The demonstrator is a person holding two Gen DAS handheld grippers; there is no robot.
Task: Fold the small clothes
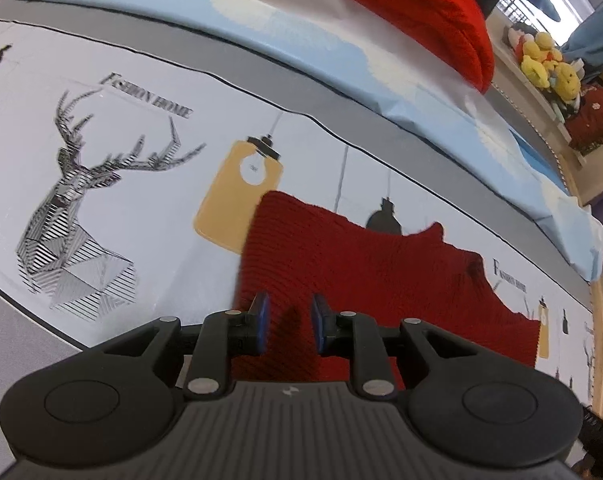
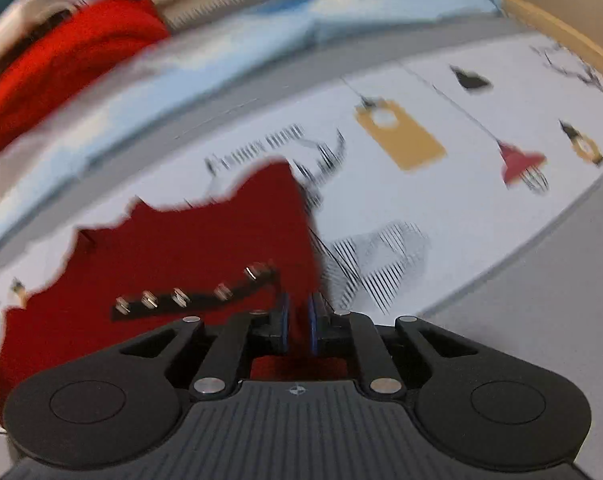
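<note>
— What is on the bed?
— A dark red knit top lies flat on it. Far back sit a blue pillow and a bright red sweater.

"FASHION HOME" — twice on the printed bedsheet — beside deer print

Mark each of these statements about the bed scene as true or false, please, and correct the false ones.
1. The dark red knit garment lies on a printed bedsheet. True.
2. The left gripper has its pads pressed together. False: a gap shows between them.
3. Yellow plush toys sit on a shelf. True.
4. The printed deer head is red. False: it is black and grey.
5. The right gripper hovers over a blue towel. False: red knit lies beneath it.
</note>
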